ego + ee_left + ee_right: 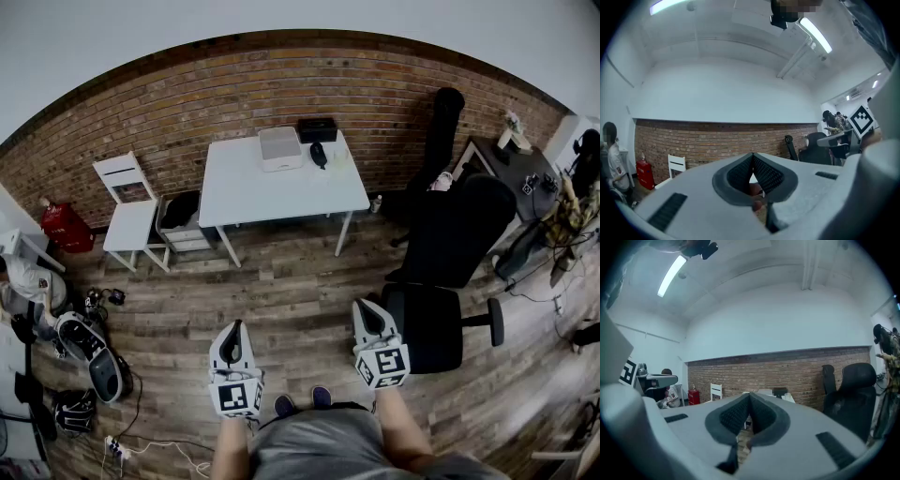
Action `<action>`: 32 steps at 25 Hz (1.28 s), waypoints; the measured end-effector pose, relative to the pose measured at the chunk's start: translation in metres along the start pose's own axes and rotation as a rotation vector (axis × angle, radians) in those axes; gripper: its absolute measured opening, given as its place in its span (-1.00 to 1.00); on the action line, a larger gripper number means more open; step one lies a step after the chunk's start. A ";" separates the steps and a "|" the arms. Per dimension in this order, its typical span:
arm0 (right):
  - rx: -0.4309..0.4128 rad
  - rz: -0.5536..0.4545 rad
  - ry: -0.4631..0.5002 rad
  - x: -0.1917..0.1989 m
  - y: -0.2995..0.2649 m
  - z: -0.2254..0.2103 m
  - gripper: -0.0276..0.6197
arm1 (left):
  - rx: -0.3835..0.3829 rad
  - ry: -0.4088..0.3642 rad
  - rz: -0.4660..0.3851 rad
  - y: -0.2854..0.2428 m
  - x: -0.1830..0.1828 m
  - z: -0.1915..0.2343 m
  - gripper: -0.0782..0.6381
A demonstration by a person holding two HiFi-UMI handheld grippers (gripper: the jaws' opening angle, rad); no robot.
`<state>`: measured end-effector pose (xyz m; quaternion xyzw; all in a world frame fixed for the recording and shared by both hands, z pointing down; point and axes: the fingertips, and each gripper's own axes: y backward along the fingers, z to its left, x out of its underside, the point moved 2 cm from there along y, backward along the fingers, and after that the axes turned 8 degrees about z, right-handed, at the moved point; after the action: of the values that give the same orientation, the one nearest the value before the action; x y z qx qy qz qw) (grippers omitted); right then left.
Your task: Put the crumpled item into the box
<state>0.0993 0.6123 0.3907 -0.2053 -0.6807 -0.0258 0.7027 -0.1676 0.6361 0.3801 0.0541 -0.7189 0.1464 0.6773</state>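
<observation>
Far table (pixel 281 192): white box (pixel 280 148), black box (pixel 317 129), dark item (pixel 319 156) just beside them. All too small to tell if anything is crumpled. Person (pixel 26 281) at left, cut off by the edge. Clutter on right desk (pixel 511 155) too small to name. Left gripper (pixel 752 157) and right gripper (pixel 749 397) bodies hide most of the table in their own views.

A pale box (pixel 279 148) is set near the counter's (pixel 272 192) back edge; a dark crumpled item (pixel 319 155) is laid just beside it.
</observation>
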 end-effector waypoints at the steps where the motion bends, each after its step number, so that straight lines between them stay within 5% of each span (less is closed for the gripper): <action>1: -0.001 0.001 -0.001 0.000 0.001 0.001 -0.91 | -0.003 0.011 0.002 0.001 0.000 0.002 -0.77; 32: -0.079 -0.026 0.015 0.004 0.004 -0.023 -0.90 | -0.042 0.034 -0.006 -0.009 0.000 -0.023 -0.77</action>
<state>0.1228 0.6099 0.3939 -0.2235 -0.6764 -0.0634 0.6990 -0.1432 0.6336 0.3827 0.0398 -0.7099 0.1302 0.6910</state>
